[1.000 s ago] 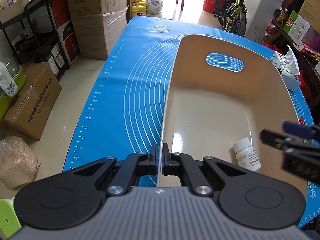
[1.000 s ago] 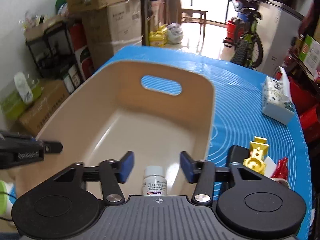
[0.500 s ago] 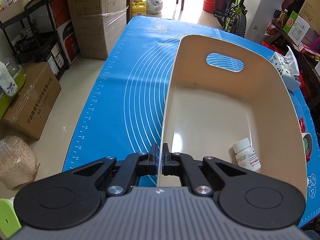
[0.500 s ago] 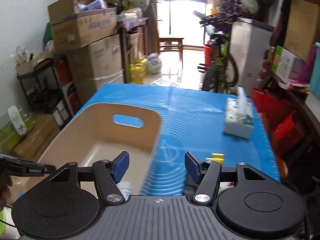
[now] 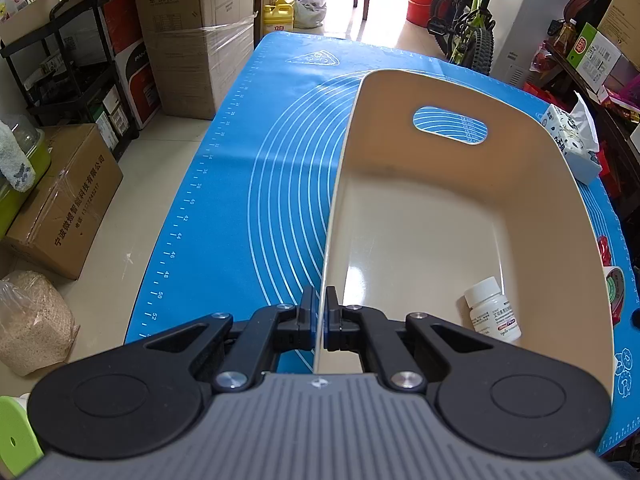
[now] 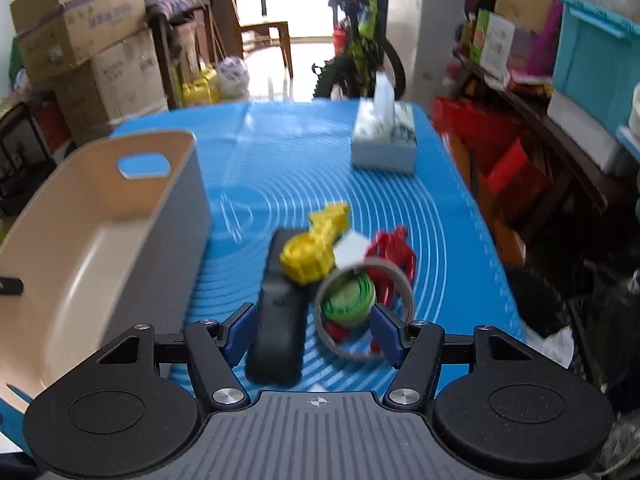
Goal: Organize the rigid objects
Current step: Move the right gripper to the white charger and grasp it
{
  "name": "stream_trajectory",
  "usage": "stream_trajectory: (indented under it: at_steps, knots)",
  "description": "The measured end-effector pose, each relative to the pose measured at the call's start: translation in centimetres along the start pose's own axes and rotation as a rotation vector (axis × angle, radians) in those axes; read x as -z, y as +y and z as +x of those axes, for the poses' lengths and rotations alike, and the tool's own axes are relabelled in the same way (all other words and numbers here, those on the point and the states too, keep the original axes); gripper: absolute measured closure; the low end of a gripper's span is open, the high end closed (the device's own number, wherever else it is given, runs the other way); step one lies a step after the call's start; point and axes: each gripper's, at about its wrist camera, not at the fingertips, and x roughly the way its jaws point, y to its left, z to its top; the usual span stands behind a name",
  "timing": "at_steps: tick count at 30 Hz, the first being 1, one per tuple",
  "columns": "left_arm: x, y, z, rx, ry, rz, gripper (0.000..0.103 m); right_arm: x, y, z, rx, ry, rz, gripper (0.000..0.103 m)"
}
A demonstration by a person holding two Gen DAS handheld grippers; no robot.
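My left gripper (image 5: 320, 312) is shut on the near left rim of a beige bin (image 5: 440, 216), which stands on the blue mat (image 5: 260, 184). A white pill bottle (image 5: 493, 309) lies inside the bin at the near right. My right gripper (image 6: 314, 330) is open and empty above a pile to the right of the bin (image 6: 92, 248). The pile holds a black remote-like object (image 6: 278, 312), a yellow plastic part (image 6: 312, 246), a grey tape roll (image 6: 362, 306) around a green roll, and a red figure (image 6: 394, 254).
A tissue box (image 6: 384, 140) stands on the far right of the mat (image 6: 280, 152). Cardboard boxes (image 5: 196, 32) and a black shelf (image 5: 60, 56) line the floor on the left. A bicycle (image 5: 468, 32) stands beyond the table. Cluttered shelves (image 6: 560, 100) run along the right.
My right gripper has left the bin, swung right and now hovers open over the pile of objects. The pill bottle stays in the bin. My left gripper has not moved.
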Motion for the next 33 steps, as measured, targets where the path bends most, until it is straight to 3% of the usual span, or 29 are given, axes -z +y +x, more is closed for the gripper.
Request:
stream_trajectory:
  at_steps: [10, 17, 22, 31, 33]
  knots:
    - [0.0, 0.0, 0.0, 0.001, 0.000, -0.001, 0.098, 3.1, -0.3, 3.4, -0.010, 0.172, 0.052, 0.034]
    - [0.0, 0.0, 0.0, 0.000, 0.000, 0.000, 0.098, 4.0, -0.3, 4.9, -0.001, 0.245, 0.078, 0.034]
    - [0.0, 0.0, 0.0, 0.000, 0.000, 0.000, 0.098, 4.3, -0.4, 5.7, -0.024, 0.280, 0.111, 0.044]
    - [0.0, 0.0, 0.0, 0.001, 0.000, -0.001, 0.098, 4.3, -0.4, 5.8, -0.018, 0.269, 0.112, 0.062]
    - [0.0, 0.0, 0.0, 0.000, 0.000, 0.000, 0.098, 4.2, -0.7, 5.8, -0.023, 0.270, 0.125, 0.062]
